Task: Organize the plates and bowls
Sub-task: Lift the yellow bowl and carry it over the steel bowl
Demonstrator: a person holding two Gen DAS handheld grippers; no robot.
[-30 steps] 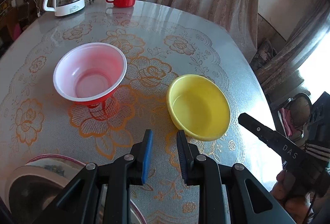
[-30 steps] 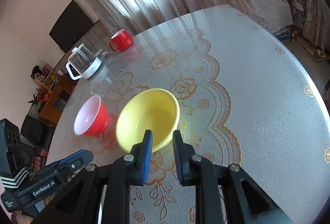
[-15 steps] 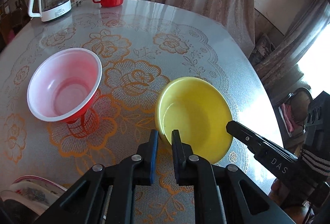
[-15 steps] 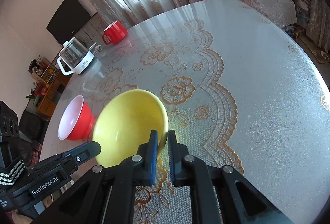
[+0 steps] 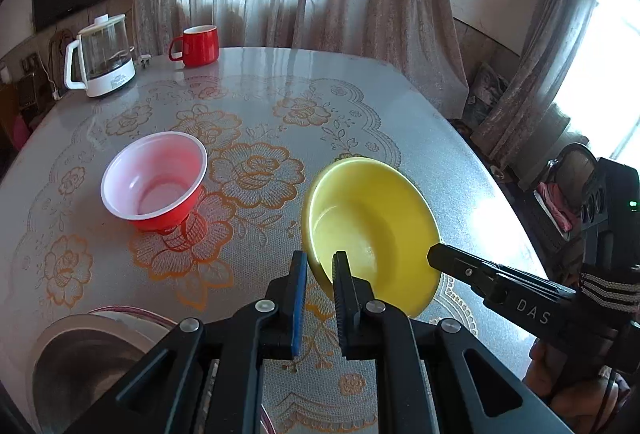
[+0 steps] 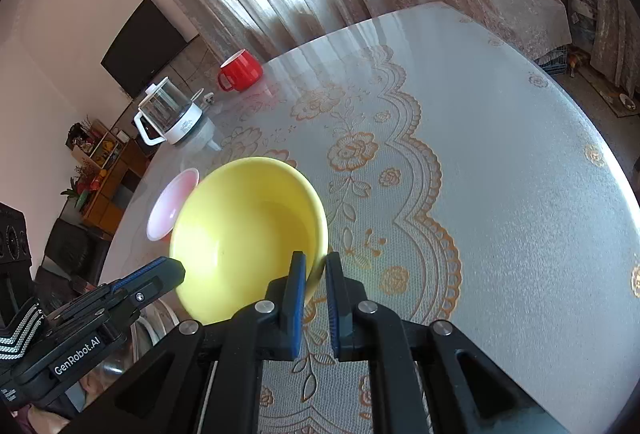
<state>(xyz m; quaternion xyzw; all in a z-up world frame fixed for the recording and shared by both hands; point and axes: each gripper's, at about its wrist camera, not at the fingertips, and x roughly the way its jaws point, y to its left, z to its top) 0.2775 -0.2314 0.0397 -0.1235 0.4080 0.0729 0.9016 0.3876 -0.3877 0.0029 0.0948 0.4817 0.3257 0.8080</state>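
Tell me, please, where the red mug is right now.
The red mug stands at the table's far edge before the curtains, just right of the glass kettle in the left wrist view.

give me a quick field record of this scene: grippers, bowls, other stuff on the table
right gripper: shut on yellow bowl rim, bowl tilted and lifted
left gripper: narrow gap, astride the yellow bowl's near rim, grip unclear
red bowl: upright on table, left of yellow bowl, apart
mug: red, far edge
kettle: glass, white base, left of mug
plate stack: near left corner, partly hidden
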